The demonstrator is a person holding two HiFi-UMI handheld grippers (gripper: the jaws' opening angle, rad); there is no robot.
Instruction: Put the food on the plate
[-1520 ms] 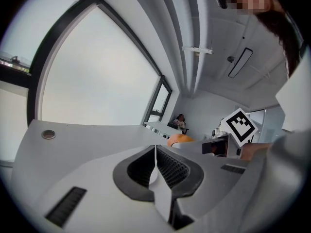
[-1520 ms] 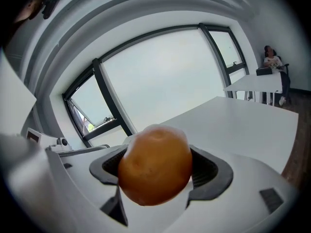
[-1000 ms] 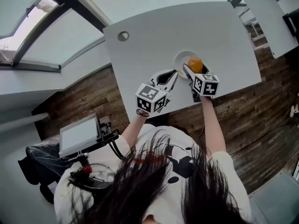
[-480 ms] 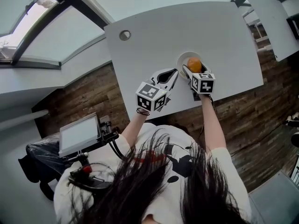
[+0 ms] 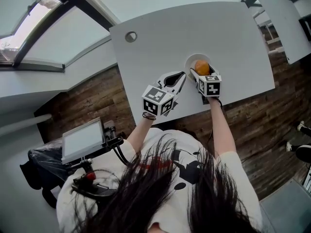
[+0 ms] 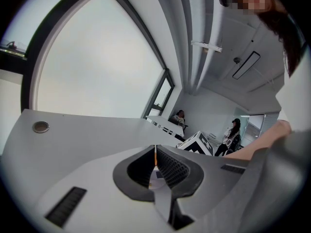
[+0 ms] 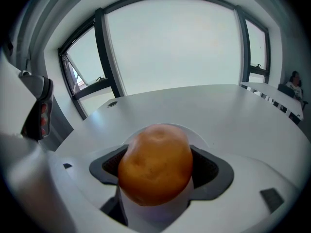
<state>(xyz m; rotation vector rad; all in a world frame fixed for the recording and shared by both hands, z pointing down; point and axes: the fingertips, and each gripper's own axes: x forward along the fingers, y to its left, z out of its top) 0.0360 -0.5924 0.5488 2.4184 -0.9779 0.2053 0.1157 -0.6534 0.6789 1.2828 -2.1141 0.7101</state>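
Note:
An orange round fruit (image 5: 201, 67) is held between the jaws of my right gripper (image 5: 202, 72), just over the near part of a small white plate (image 5: 190, 59) on the white table (image 5: 160, 33). In the right gripper view the fruit (image 7: 155, 165) fills the gap between the jaws, with the plate's rim (image 7: 203, 132) showing behind it. My left gripper (image 5: 182, 76) rests on the table just left of the plate, its jaws together and holding nothing. In the left gripper view its closed tips (image 6: 155, 153) point across the tabletop.
A round cable grommet (image 5: 130, 36) sits in the table's far left corner. The table's near edge runs just under both grippers. A second white table (image 5: 282, 18) stands at the far right. A screen on a stand (image 5: 82, 140) is on the floor at the left.
My right gripper with the fruit has shifted slightly left and farther over the plate. The left gripper has stayed where it was.

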